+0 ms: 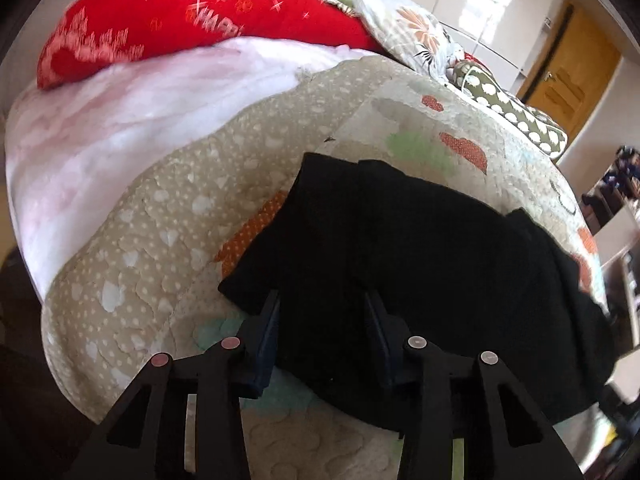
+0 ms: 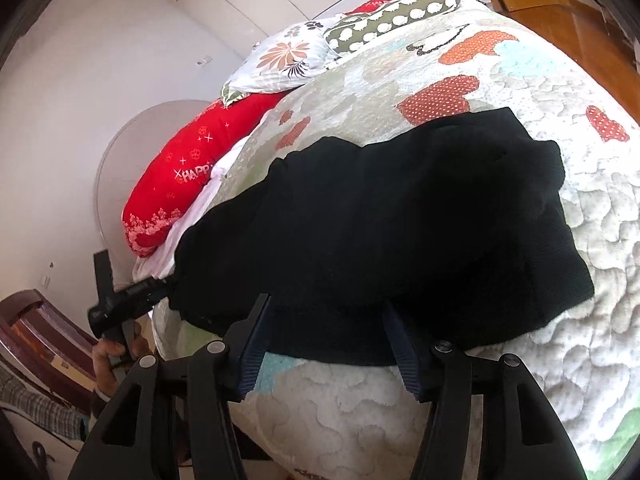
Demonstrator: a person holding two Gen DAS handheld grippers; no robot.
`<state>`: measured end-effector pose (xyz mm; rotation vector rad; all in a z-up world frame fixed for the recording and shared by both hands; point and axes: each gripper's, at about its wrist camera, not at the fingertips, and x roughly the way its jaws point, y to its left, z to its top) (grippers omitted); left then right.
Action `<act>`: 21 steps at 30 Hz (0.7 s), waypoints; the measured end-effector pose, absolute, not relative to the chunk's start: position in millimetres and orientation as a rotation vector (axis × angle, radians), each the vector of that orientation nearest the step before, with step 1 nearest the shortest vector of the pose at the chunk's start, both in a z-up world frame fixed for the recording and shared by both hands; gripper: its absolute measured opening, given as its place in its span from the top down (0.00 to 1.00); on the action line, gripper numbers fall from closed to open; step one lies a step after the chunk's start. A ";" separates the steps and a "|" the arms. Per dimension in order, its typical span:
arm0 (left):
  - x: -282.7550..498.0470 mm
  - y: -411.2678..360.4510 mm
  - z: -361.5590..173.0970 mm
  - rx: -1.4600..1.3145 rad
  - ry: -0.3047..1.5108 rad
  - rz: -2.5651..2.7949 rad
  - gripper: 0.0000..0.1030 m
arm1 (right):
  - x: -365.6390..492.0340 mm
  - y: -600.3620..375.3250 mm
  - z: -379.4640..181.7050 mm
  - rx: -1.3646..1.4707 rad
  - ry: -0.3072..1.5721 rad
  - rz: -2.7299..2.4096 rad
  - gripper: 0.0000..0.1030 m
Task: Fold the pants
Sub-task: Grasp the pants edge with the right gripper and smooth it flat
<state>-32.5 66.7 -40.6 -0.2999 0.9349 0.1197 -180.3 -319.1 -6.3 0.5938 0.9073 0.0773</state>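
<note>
Pants, black, folded on quilt, our left gripper clamping their edge, right gripper parted, red pillow reading "HAPPY" at ten o'clock.

The pants are spread on the quilt, near its front edge. Behind them, pillows are stacked at the head of the bed. The right gripper is placed over the pants' near edge; the left gripper is set over their left end, fabric lying between its fingers.
</note>
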 end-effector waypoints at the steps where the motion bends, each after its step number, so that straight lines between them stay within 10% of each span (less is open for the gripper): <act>1: -33.3 63.9 -38.2 -0.281 0.921 0.117 0.72 | -177.5 -321.3 -8.5 0.607 0.903 0.074 0.43; 4: -31.8 60.4 -28.2 -0.254 0.895 0.110 0.99 | -168.1 -321.2 -11.4 0.597 0.896 0.068 0.46; 21: -36.2 118.1 -8.3 -0.413 0.797 0.119 0.98 | -166.5 -256.7 12.3 0.380 0.959 0.229 0.49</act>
